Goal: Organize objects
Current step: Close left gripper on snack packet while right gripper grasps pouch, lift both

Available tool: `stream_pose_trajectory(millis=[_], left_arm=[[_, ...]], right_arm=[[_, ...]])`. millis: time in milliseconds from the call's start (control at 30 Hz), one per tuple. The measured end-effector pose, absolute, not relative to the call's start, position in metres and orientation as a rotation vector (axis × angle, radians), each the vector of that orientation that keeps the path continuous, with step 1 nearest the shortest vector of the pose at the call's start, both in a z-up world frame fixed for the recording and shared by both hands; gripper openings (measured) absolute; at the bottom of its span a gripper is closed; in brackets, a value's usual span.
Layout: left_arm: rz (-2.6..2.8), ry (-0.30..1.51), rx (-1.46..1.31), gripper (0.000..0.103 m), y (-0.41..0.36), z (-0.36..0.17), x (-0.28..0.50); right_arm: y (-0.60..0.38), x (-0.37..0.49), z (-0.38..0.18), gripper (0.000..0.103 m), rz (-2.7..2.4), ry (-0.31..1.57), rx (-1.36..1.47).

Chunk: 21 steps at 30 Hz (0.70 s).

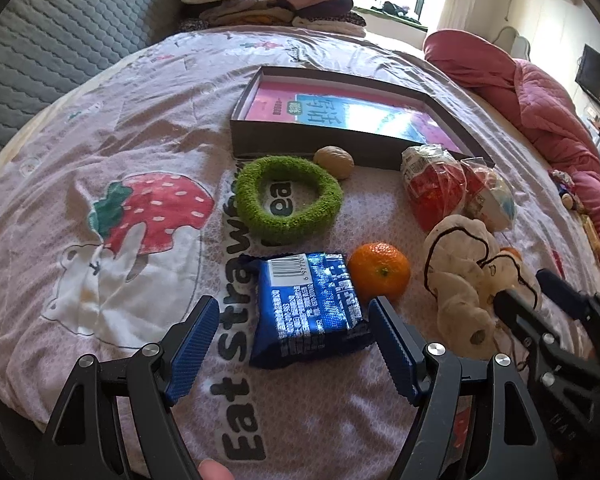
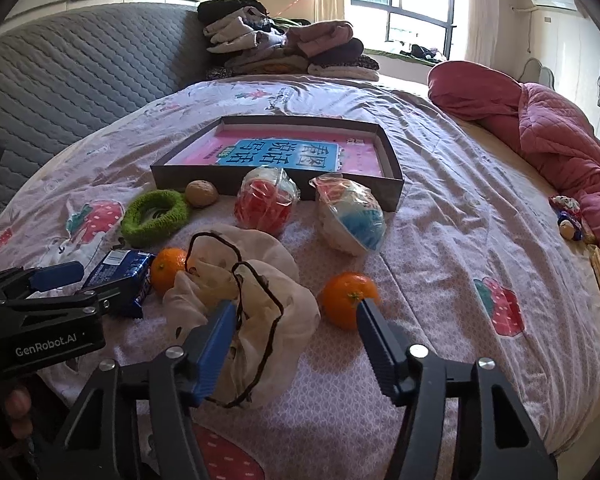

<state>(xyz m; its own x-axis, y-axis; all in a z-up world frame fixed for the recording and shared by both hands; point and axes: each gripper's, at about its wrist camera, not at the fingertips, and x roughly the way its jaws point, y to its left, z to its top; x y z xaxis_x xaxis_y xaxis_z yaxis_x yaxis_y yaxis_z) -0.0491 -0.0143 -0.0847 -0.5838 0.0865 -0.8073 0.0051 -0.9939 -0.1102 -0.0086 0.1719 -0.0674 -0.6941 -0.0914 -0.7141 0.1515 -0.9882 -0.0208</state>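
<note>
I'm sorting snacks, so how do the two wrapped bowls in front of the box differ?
The red bowl shows red contents through its wrap; the blue bowl is white with a blue band. The red bowl lies nearer the walnut; the blue bowl lies nearer the box's right corner. Both are in clear plastic, on the bed, outside the box.

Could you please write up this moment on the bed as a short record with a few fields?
surface: bedspread with strawberry print
container: shallow dark box, pink and blue book lying inside
left gripper: open, jaws either side of the blue snack packet, pads apart from it
right gripper: open, over the cream cloth bag
loose items: green fuzzy ring, walnut, two oranges, two wrapped snack bags
in box so far: book only
</note>
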Motion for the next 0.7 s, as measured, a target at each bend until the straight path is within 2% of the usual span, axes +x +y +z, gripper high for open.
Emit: stream_pose_trajectory(millis=[100, 400, 467, 600, 700], left_arm=[[2.757, -0.148, -1.423, 0.078, -0.012, -0.088, -0.055], [2.762, -0.129, -1.431, 0.078, -0.014, -0.095, -0.055], [2.757, -0.128, -1.433, 0.079, -0.014, -0.096, -0.055], [2.746, -0.126, -1.442, 0.078, -0.015, -0.1, -0.059], [2.743, -0.113, -1.414, 0.069, -0.013, -0.1, -0.059]], right_arm=[[0.168, -0.01, -0.07, 0.055, -2.77, 0.145, 1.161], [0.158, -0.009, -0.072, 0.032, -2.761, 0.21, 1.142], [0.158, -0.009, -0.072, 0.024, -2.759, 0.209, 1.138], [0.16, -0.008, -0.071, 0.016, -2.756, 0.18, 1.121], [0.162, -0.007, -0.07, 0.014, -2.753, 0.156, 1.114]])
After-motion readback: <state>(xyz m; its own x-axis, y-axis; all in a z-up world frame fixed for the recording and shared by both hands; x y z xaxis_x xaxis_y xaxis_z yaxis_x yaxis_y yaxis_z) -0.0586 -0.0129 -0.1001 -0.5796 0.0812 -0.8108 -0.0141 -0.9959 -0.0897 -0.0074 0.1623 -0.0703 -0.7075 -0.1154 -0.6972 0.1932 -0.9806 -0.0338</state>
